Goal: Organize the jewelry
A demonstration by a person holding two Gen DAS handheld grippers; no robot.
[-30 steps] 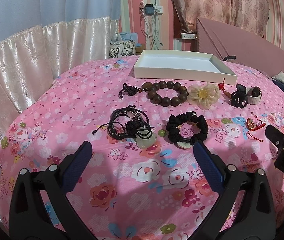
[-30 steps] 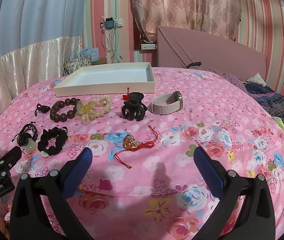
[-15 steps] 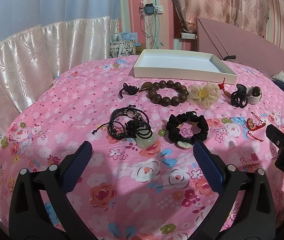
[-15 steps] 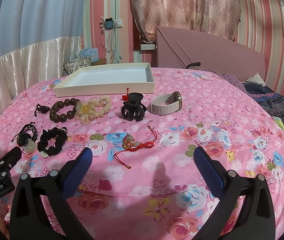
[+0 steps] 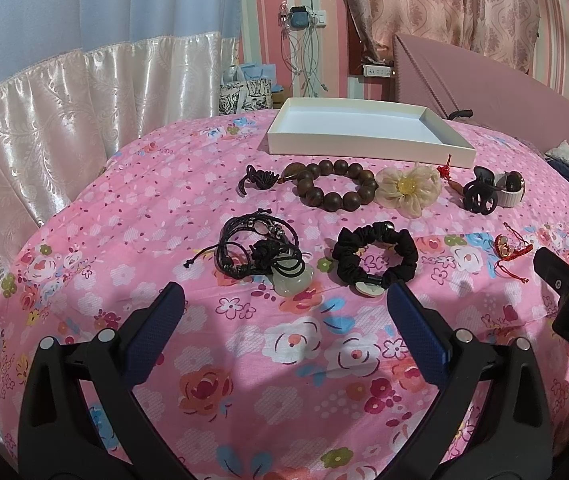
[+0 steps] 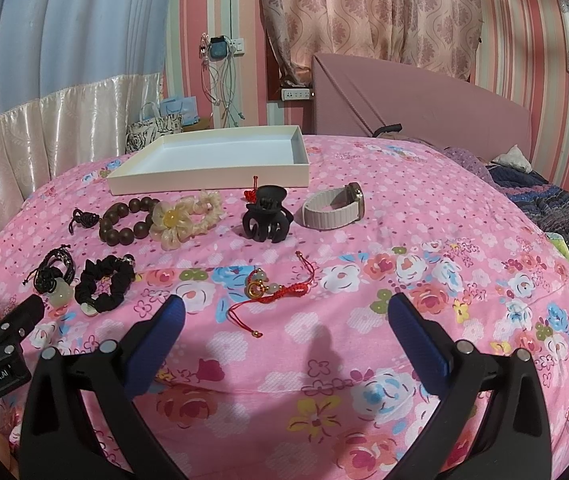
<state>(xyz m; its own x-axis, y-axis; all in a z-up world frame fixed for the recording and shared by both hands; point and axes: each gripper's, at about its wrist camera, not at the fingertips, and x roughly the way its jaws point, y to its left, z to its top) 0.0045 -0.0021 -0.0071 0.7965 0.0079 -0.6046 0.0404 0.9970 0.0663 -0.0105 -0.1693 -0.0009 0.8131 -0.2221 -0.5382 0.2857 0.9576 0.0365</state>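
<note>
Left wrist view: left gripper has its jaws wide apart, nothing between them, hovering over the pink floral bedspread. Just ahead of the gap lies the black cord necklace with pale jade pendant; ahead of the right finger, the black scrunchie. One row further: dark wooden bead bracelet, cream flower hair tie, black claw clip, and a watch on a pale band partly behind it. Beyond all, the white tray, with nothing visible inside.

Right wrist view: right gripper likewise spread and holding nothing. Red cord charm bracelet sits just ahead, between the fingers; clip and watch further out; tray furthest, ahead and to the left.

Judgement: no item is in the tray, so sorting has not started; the step in hand is choosing a first pick. Next move calls for lowering a claw onto the nearest piece. Thin cords lie flat on soft cloth, so the pinch likely needs to go low and catch the pendant or knot, avoiding fabric.
</note>
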